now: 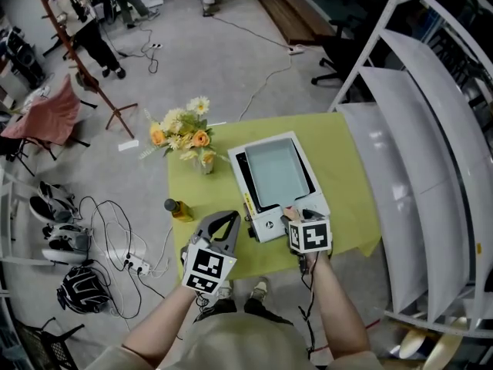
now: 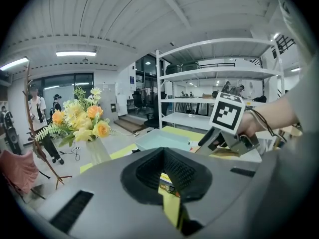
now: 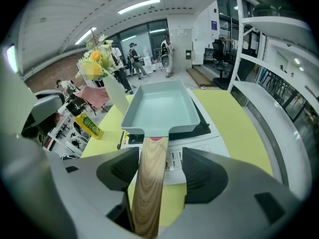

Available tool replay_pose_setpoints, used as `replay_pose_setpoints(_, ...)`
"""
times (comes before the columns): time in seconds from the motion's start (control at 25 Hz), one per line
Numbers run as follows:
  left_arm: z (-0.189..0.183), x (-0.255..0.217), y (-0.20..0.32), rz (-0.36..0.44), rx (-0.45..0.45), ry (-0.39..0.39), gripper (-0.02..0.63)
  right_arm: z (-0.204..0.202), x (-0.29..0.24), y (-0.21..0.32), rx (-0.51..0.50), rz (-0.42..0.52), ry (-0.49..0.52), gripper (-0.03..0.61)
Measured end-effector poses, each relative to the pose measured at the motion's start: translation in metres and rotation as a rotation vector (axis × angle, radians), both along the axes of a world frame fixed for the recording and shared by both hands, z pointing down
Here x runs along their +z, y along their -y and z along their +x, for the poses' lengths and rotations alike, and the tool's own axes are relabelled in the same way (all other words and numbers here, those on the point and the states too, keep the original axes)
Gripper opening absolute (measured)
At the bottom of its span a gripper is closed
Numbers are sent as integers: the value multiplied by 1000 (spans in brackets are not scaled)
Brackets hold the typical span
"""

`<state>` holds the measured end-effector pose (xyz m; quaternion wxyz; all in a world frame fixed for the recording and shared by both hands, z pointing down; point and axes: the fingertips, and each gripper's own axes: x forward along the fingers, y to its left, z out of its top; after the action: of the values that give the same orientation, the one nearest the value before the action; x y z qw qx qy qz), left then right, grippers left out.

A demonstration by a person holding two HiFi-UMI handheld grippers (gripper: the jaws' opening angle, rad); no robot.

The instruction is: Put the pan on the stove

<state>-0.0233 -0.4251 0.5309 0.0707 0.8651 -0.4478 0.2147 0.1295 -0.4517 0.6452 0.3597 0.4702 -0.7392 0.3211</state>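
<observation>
Closest in: right gripper (image 3: 162, 173) with jaws spread wide, wooden handle (image 3: 149, 183) lying between them, brushing the left pad at most and clear of the right one; no squeeze on it. Left gripper (image 1: 223, 223) alongside, over the front edge of the table (image 1: 350, 168), jaws together on nothing.

Next out: pan (image 3: 162, 106), sitting flat on the dark glass of the stove (image 3: 199, 146), handle reaching back over the white control panel toward the table's front edge. Looks already in place, so probably nothing left but backing the open jaws off.

Likely to handle as a stiff, fairly light thing, with most of its weight out in the body, so prone to dip at the far end if lifted. Best taken by the handle, close to the body; wood probably grippy enough, coated metal likely slicker.

Looks: rectangular, shallow, pale blue-green inside and out, straight walls, small pink collar at the joint with the light-grained handle.

Farther off, along the table's left edge: bottle (image 1: 177, 209), then flowers (image 1: 185, 137) at the far left corner.
</observation>
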Motion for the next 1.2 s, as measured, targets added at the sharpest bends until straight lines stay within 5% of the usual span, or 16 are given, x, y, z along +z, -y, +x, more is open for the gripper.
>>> replay_pose_setpoints(0.64, -5, -82, -18, 162, 19, 2, 6, 8, -166, -20, 37, 387, 124, 166)
replay_pose_setpoints(1.2, -17, -184, -81, 350, 18, -60, 6, -10, -298, -110, -17, 674, 261, 103)
